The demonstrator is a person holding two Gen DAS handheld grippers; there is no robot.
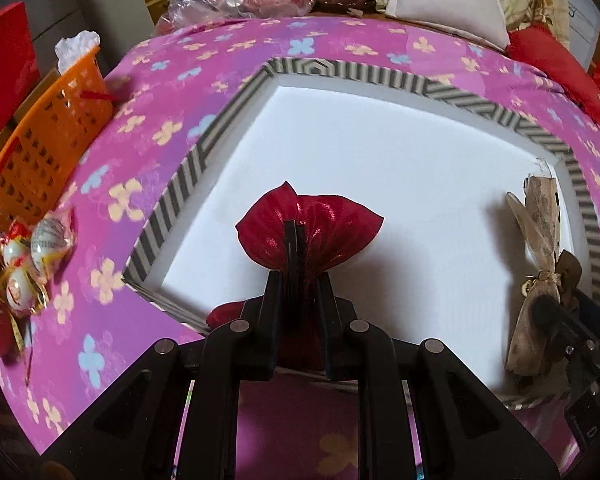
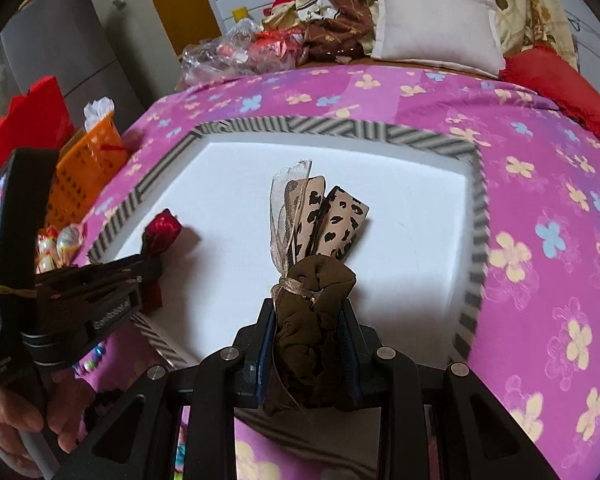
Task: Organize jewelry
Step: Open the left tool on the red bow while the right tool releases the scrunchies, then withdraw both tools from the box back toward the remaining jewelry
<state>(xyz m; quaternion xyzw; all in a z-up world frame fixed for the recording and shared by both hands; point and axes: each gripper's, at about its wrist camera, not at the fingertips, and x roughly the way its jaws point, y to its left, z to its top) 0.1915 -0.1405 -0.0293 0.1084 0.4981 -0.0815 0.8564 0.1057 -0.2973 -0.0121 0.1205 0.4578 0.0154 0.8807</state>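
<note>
Left gripper (image 1: 296, 240): jaws narrow, clamped on the gathered neck of a red metallic pouch (image 1: 312, 228), whose fanned top spreads beyond the fingertips. The pouch hangs over the white floor of a shallow box (image 1: 420, 168) with a grey striped rim.

Right gripper (image 2: 312, 312): jaws narrow, pinching a brown fabric bundle (image 2: 312, 320) tied with sheer ribbon, with leopard-print pieces (image 2: 332, 220) standing out of its top; also over the box, towards its right side.

Surface: pink flowered bedspread (image 2: 540, 200).

Beside the box, left: orange slotted basket (image 1: 48, 148); wrapped trinkets (image 1: 32, 252) (contents unclear).

Behind: white pillow (image 2: 436, 32).

Hand (image 2: 20, 420) grips the left tool's handle.
</note>
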